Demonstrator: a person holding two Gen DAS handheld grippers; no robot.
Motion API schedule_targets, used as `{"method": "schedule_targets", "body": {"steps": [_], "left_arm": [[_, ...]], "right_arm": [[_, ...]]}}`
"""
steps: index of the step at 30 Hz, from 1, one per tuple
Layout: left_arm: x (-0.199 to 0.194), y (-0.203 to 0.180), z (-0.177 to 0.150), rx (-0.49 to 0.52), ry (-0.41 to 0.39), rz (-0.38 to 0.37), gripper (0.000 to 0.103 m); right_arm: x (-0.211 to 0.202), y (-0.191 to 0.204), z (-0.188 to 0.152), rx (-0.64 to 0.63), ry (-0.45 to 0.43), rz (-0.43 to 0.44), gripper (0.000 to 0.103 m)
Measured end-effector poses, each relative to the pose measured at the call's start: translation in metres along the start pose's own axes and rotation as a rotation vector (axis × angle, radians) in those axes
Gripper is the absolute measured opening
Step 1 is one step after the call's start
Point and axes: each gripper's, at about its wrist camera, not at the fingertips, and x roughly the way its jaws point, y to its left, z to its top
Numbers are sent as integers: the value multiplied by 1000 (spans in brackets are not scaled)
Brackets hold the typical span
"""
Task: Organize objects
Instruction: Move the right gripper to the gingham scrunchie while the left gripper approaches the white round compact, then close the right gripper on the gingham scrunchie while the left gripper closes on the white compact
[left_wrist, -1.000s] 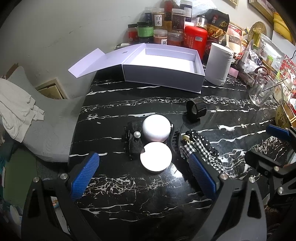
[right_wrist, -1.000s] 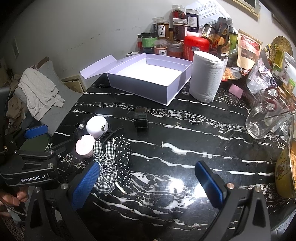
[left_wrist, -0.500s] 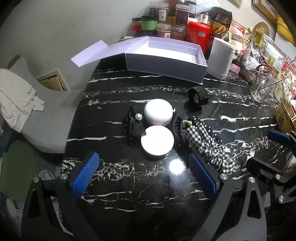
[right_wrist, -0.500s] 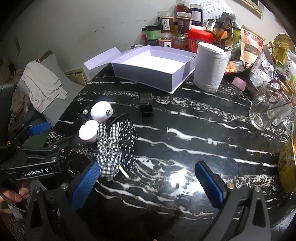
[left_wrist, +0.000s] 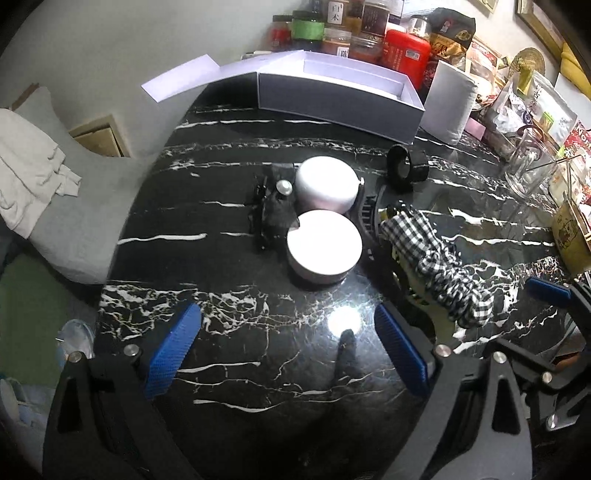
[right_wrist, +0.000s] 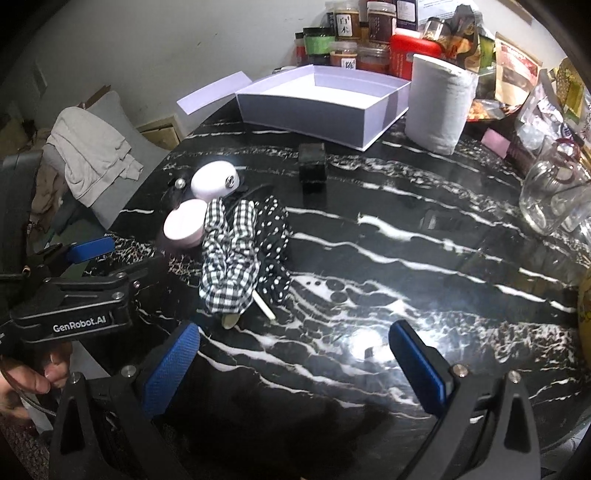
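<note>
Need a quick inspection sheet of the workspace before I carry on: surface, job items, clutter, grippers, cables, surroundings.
Surface: black marble table, glossy, lamp glare.
Job's things: open lavender box, nothing visible inside; two white round jars; checked and dotted scrunchies; black hair clip; black tape roll.
Clutter: spice jars, paper roll, snack packets, glass jug.
Grippers: left hand-held gripper open, empty; right hand-held gripper open, empty.
Cables: nothing seen.
Surroundings: grey cushion with cloth, wall.
</note>
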Motion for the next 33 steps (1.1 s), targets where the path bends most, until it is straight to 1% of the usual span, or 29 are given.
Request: {"method": "schedule_targets", "body": {"steps": [2,4,6,11,12,17,19,23,25,27,29,31,32,33], "left_arm": [[4,-1,1,4,10,-4,94],[7,-2,2,8,15,-7,91],[10,-3,4,16,15,-18,85],[17,-7,13,31,11,-34,74],[19,-7,15,33,13,-36,73],[23,-7,27,41,10,-88,72],[24,-10,29,45,0,-108,72],[29,-16,35,63,0,-122,72],[33,-17,37,62,3,-135,70],[36,-18,38,61,9,-143,68],[40,-17,38,59,20,-149,66],[41,-18,39,64,11,-149,64],[41,-18,39,64,6,-151,59],[41,-18,39,63,2,-155,51]], "right_arm": [[3,-1,0,6,-4,22,100],[5,-1,2,10,-3,42,90],[8,-1,4,8,-4,53,86],[8,-1,14,-2,-26,96,75],[8,-1,16,-2,-32,97,72],[10,-2,27,-12,-47,127,64],[11,-1,31,-21,-54,139,58],[13,2,38,-44,-60,154,49],[16,2,40,-43,-52,166,44],[19,1,42,-40,-41,184,43],[23,0,43,-35,-28,196,39],[24,-1,44,-28,-23,202,32],[24,-2,44,-27,-26,203,29],[23,-2,44,-27,-30,199,25]]}}
